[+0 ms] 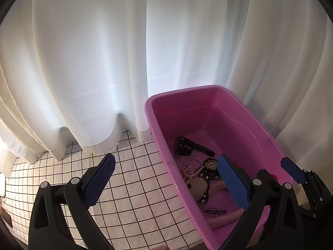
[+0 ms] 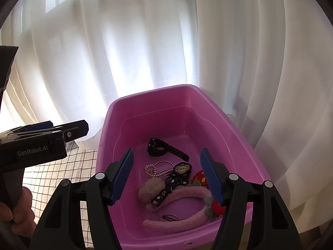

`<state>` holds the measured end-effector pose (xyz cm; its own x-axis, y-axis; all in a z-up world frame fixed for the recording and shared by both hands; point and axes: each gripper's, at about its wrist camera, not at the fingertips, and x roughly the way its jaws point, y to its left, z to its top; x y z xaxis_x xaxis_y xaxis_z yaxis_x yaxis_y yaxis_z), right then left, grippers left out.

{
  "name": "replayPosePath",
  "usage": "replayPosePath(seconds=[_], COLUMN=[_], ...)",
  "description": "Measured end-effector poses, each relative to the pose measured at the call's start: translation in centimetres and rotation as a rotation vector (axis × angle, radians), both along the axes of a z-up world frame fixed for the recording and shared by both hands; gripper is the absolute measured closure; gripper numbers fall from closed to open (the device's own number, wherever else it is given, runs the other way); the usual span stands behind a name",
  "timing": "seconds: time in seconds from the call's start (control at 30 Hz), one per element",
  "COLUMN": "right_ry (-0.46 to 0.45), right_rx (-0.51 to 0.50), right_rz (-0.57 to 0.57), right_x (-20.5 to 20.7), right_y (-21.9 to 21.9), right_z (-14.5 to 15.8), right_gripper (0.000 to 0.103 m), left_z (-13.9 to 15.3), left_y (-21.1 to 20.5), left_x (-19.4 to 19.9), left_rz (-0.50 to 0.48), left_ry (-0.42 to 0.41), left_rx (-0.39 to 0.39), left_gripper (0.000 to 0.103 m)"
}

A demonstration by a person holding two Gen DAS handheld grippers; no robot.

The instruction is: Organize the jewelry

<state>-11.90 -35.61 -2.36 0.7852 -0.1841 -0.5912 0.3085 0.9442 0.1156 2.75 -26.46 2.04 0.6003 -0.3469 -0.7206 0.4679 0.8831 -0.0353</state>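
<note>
Here my right hand-held gripper (image 2: 167, 179) and left hand-held gripper (image 1: 166, 184) are wide open, empty; the black plastic wristwatch (image 2: 164, 149) lies in the pink plastic tub (image 2: 239, 129), strap pointing right.

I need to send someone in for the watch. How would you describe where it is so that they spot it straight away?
Look into the pink plastic tub standing on the grid-patterned cloth in front of the white curtain. The black watch lies on the tub floor toward the curtain end, apart from the pile of pink pearls, plush headband and charms. It is the only all-black piece, with a chunky case and ridged strap.
</note>
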Motion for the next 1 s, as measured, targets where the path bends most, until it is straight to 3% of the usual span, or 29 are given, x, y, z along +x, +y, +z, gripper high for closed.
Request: replayPosePath(seconds=[1.0], right_ry=[0.013], right_rx=[0.001], right_rz=[0.012], right_x=[0.32], right_y=[0.50], right_z=[-0.38], right_gripper=[0.039], left_z=[-0.19], left_y=[0.87], left_x=[0.74], left_rz=[0.025], left_ry=[0.012], left_rx=[0.017], left_gripper=[0.007])
